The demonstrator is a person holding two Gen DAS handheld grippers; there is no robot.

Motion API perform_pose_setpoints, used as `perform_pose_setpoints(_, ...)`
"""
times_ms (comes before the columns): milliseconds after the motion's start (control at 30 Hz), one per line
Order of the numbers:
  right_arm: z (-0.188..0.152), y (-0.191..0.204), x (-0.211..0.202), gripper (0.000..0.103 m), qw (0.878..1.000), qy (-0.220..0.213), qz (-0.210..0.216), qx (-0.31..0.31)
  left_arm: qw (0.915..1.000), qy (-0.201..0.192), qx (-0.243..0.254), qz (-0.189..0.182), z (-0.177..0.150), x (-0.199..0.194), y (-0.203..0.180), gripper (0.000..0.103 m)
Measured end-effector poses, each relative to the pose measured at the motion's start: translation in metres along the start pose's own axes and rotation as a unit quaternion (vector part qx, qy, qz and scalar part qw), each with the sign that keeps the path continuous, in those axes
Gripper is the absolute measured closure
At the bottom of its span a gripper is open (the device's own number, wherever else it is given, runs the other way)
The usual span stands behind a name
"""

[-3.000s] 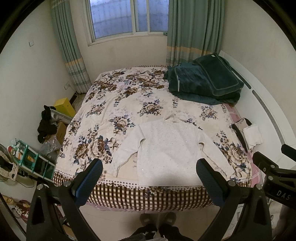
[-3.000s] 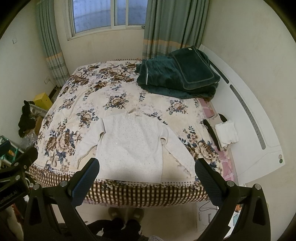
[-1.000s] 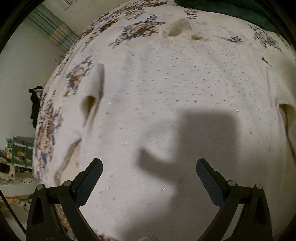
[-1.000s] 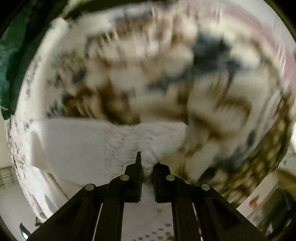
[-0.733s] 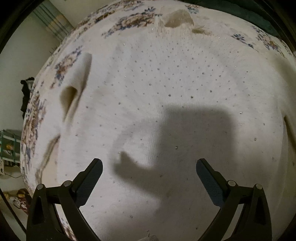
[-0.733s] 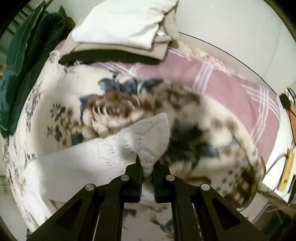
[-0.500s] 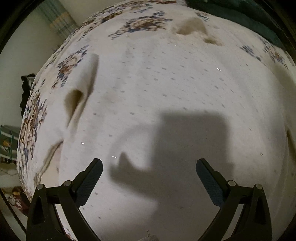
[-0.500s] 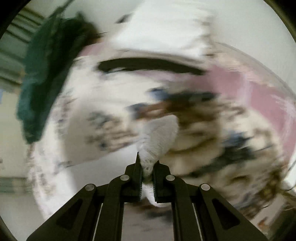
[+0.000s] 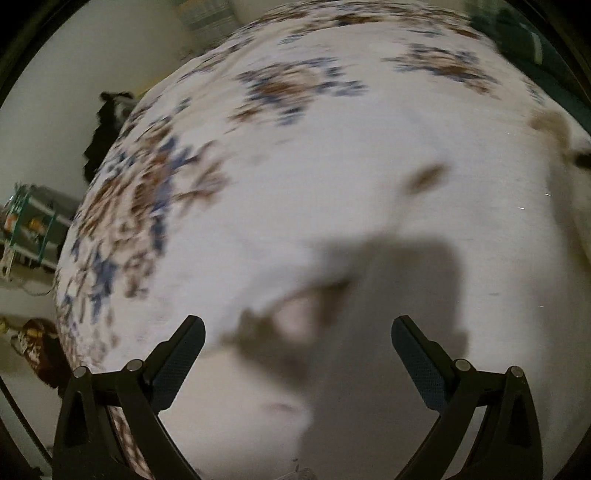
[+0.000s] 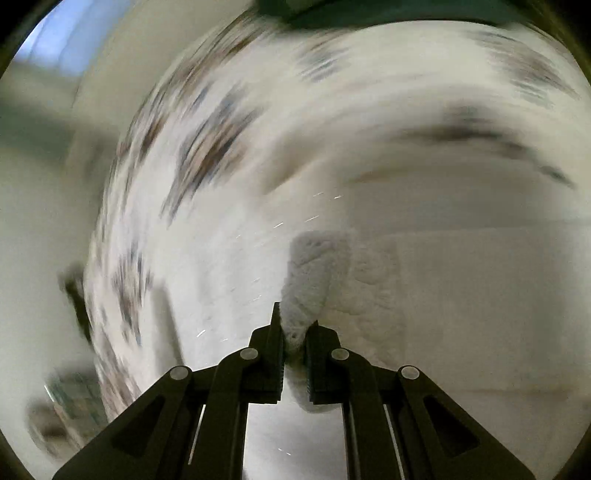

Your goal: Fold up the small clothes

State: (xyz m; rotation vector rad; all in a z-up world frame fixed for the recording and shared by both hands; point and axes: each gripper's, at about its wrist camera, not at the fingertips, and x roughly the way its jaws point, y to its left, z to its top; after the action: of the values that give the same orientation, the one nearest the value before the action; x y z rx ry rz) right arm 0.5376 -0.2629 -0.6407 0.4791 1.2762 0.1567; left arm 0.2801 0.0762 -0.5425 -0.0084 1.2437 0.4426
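A small white knit sweater (image 9: pixel 424 206) lies flat on the floral bedspread (image 9: pixel 295 92). My left gripper (image 9: pixel 297 341) is open and hovers just above the sweater's left sleeve area, casting a shadow on it. My right gripper (image 10: pixel 296 332) is shut on the cuff of the sweater's right sleeve (image 10: pixel 306 280) and holds it over the sweater body (image 10: pixel 229 251). Both views are motion-blurred.
A dark green blanket (image 10: pixel 369 11) lies at the bed's far end and shows at the top right of the left wrist view (image 9: pixel 528 40). A dark garment (image 9: pixel 107 133) and a shelf rack (image 9: pixel 29 221) stand left of the bed.
My right gripper has carried the sleeve cuff from the bed's right edge in over the sweater body. My left gripper has swung left, toward the sweater's left sleeve.
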Motion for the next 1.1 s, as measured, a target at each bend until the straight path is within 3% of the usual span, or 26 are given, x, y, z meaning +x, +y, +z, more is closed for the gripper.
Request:
perform_pose_setpoints(167, -0.039, 0.133, 0.093, 0.094, 0.989, 0.061, -0.022, -0.135, 0.9988, 0.012, -0.048, 0.003, 0.0, 0.019, 0.068, 0.0)
perform_pose_setpoints(300, -0.058, 0.146, 0.129, 0.093, 0.983, 0.086, -0.074, -0.142, 0.9966, 0.023, -0.079, -0.009, -0.001, 0.028, 0.107, 0.0)
perform_pose_setpoints(367, -0.053, 0.14, 0.127, 0.083, 0.986, 0.092, -0.062, -0.124, 0.9949, 0.03, -0.094, -0.021, -0.003, 0.028, 0.124, 0.0)
perform_pose_setpoints(433, -0.051, 0.127, 0.112, 0.055, 0.988, 0.108, -0.033, -0.102, 0.9924, 0.034, -0.114, -0.031, -0.008, 0.024, 0.146, 0.0)
perform_pose_setpoints(500, -0.053, 0.107, 0.083, 0.039, 0.992, 0.103, -0.01, -0.075, 0.9887, 0.043, -0.14, -0.034, -0.015, 0.02, 0.167, 0.0)
perform_pose_setpoints(533, -0.056, 0.098, 0.068, 0.036, 0.993, 0.095, -0.012, -0.066, 0.9858, 0.052, -0.156, -0.035, -0.019, 0.021, 0.178, 0.0)
perform_pose_setpoints(733, -0.101, 0.03, 0.012, 0.036, 0.995, 0.078, -0.066, 0.01, 0.9512, 0.132, -0.259, -0.104, -0.05, 0.062, 0.23, 0.0)
perform_pose_setpoints(767, -0.111, 0.016, 0.006, 0.036, 0.994, 0.078, -0.076, 0.024, 0.9389, 0.154, -0.281, -0.127, -0.056, 0.078, 0.234, 0.0)
perform_pose_setpoints(833, -0.13, -0.008, 0.0, 0.036, 0.991, 0.083, -0.097, 0.044, 0.9228, 0.172, -0.304, -0.163, -0.061, 0.098, 0.232, 0.002)
perform_pose_setpoints(867, -0.14, -0.016, 0.001, 0.036, 0.989, 0.088, -0.106, 0.047, 0.9195, 0.177, -0.309, -0.165, -0.063, 0.104, 0.23, 0.012)
perform_pose_setpoints(900, -0.148, -0.024, 0.005, 0.036, 0.987, 0.098, -0.117, 0.05, 0.9202, 0.179, -0.31, -0.157, -0.062, 0.107, 0.226, 0.015)
perform_pose_setpoints(933, -0.154, -0.032, 0.008, 0.036, 0.984, 0.109, -0.128, 0.053, 0.9254, 0.17, -0.302, -0.153, -0.059, 0.105, 0.221, 0.023)
perform_pose_setpoints(1000, -0.165, -0.043, 0.013, 0.036, 0.98, 0.125, -0.139, 0.062, 0.9387, 0.152, -0.273, -0.146, -0.05, 0.096, 0.212, 0.09)
perform_pose_setpoints(1033, -0.169, -0.047, 0.014, 0.036, 0.98, 0.127, -0.14, 0.064, 0.9389, 0.138, -0.267, -0.168, -0.044, 0.088, 0.212, 0.092)
perform_pose_setpoints(1100, -0.171, -0.047, 0.014, 0.036, 0.98, 0.125, -0.142, 0.063, 0.9425, 0.11, -0.267, -0.169, -0.033, 0.073, 0.221, 0.092)
